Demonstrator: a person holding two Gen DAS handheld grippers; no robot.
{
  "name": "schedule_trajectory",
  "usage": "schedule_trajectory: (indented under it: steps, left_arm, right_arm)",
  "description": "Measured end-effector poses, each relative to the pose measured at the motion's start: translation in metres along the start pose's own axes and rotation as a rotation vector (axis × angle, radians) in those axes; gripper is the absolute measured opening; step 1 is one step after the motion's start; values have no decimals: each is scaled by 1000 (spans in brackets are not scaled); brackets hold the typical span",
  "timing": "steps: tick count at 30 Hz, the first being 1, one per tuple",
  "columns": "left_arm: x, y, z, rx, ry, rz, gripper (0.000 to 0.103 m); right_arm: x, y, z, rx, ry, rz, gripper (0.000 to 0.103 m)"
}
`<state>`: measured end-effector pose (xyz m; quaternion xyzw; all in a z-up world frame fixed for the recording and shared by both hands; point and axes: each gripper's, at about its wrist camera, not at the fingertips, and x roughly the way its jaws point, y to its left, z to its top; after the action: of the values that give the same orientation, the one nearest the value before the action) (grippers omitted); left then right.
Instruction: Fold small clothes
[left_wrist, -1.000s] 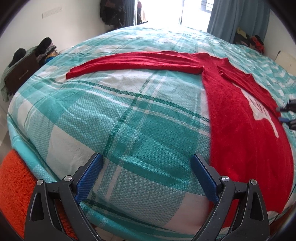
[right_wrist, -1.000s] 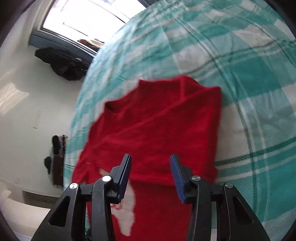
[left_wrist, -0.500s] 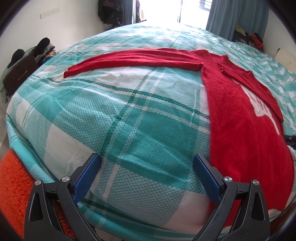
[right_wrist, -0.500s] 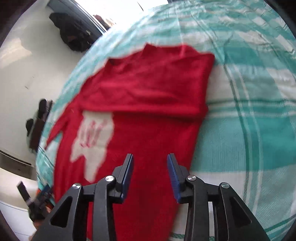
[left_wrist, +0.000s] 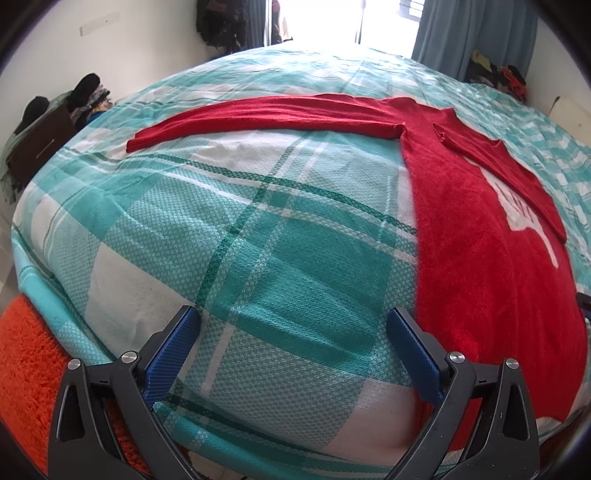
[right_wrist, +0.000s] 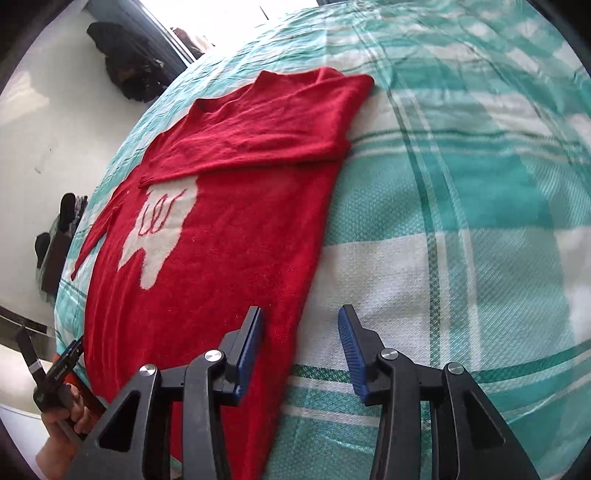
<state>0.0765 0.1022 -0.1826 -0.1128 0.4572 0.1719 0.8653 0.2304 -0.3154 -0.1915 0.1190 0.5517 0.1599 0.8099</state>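
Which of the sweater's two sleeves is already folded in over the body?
The sleeve nearer the right gripper: that folded sleeve lies across the chest of the red sweater. The other sleeve lies stretched out flat on the bedspread.

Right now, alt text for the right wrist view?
A red sweater lies flat on a teal plaid bedspread, one sleeve folded across its chest. The open right gripper hovers over its near edge.
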Motion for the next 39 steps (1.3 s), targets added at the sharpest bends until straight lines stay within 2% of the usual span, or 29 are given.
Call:
schedule_trajectory:
  steps: [1,2,3,5,8,11,12,13,15,20,23,24,25,26,27,29,32,35,37,39]
  left_arm:
    - [0,0,0,2,0,-1,100]
    - [0,0,0,4,0,-2,100]
    - [-1,0,0,6,0,-3,100]
    - [-2,1,-1,5,0,-6,100]
    - [0,0,0,3,1,-2,101]
    - [0,-1,0,4,1,4,101]
    - [0,-1,0,3,1,0,101]
    - [0,0,0,0,2,-7,101]
    - [-1,3,0,-6,4,-17,101]
    - [0,1,1,-18,5,-14,101]
    - [1,-1,2,-16,6,-8,101]
    - [1,-1,2,-13,5,-8,101]
    - [0,-1,1,-8,4,-9,101]
    - [-1,0,1,-2,4,-12,101]
    - [-3,1,0,0,4,-17,100]
    - [-5,5,0,-10,6,-30,100]
    - [-2,6,1,-26,15,-34,100]
    - [-1,1,1,-13,12,-21,101]
    - [-2,1,1,-5,10,-26,101]
    - [-1,1,1,-9,11,-30,101]
  right_arm:
    - [3,-2,-1,12,-12,17,12]
    - [5,0,-2,8,-9,27,4]
    - [4,2,-4,-9,-6,-1,2]
    - [-3,5,-8,-62,-20,-105,2]
    - [-7,-6,-13,-14,-32,-127,2]
    - [-5,6,-11,-59,-46,-163,3]
    - [-6,6,-11,-50,-55,-156,9]
    - [-9,3,-11,-28,-67,-134,22]
    - [-22,-4,-18,20,-91,-101,30]
    - [-45,-1,-48,18,-85,-27,30]
    - [-36,6,-63,39,-43,66,30]
    - [-29,9,-66,43,-32,64,29]
    - [-24,11,-68,31,-24,36,8]
    - [-23,14,-69,9,-18,-7,3]
    - [-25,16,-70,-5,-17,-28,2]
    - [-33,19,-72,-42,-20,-133,2]
    - [-35,27,-75,-97,-24,-210,2]
    - [-29,33,-77,-131,-45,-245,5]
    - [-35,32,-78,-111,-66,-249,25]
    - [-46,34,-83,-107,-89,-272,32]
